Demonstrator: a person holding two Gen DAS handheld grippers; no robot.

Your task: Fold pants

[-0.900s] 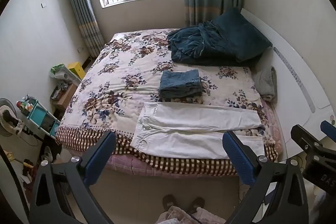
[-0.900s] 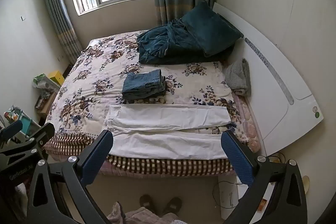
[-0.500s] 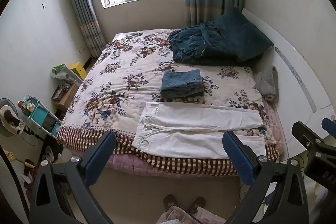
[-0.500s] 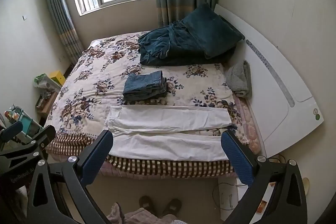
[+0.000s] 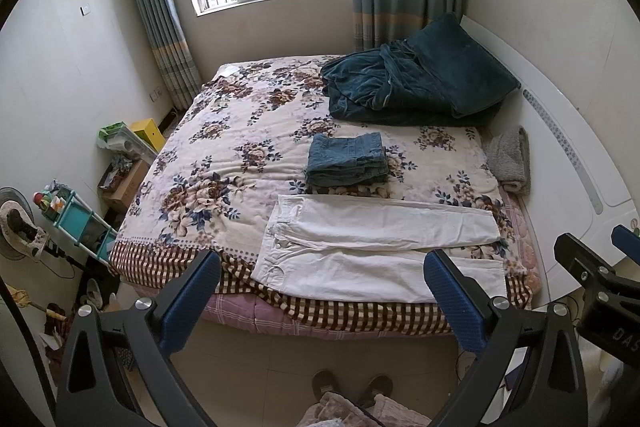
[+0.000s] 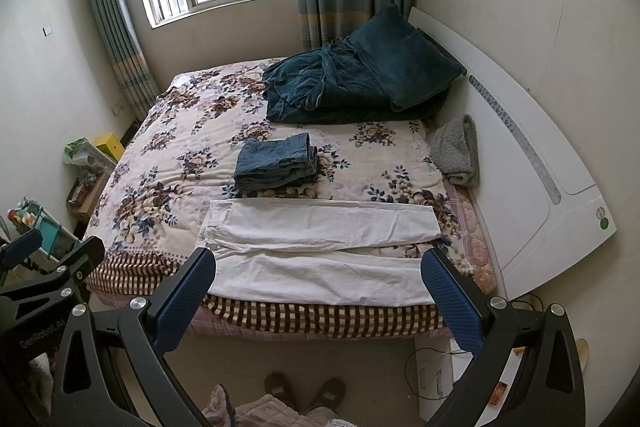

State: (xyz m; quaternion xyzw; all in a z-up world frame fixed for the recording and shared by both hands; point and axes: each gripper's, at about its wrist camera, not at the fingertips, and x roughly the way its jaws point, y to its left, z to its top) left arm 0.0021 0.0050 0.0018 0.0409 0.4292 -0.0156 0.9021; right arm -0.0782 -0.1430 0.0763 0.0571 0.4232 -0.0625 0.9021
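White pants (image 5: 376,247) (image 6: 320,247) lie flat along the near edge of the bed, waist to the left, both legs stretched to the right. Folded blue jeans (image 5: 347,163) (image 6: 276,165) rest just behind them. My left gripper (image 5: 324,291) hangs open in the air in front of the bed, above the floor, with nothing between its blue pads. My right gripper (image 6: 320,291) is open and empty too, level with the bed's near edge. Each gripper shows at the side of the other's view, and neither touches the pants.
The bed (image 5: 208,163) has a floral cover with a checked border. A dark teal blanket and pillow (image 5: 416,87) lie at its far right, a grey towel (image 5: 508,159) by the white headboard (image 5: 560,163). Boxes and a small shelf (image 5: 76,219) stand along the left wall. A person's slippered feet (image 5: 352,385) stand on the tiled floor.
Both views have tilted up very slightly, so the bed sits a little lower in frame. The pants and jeans have not moved, and both grippers stay open.
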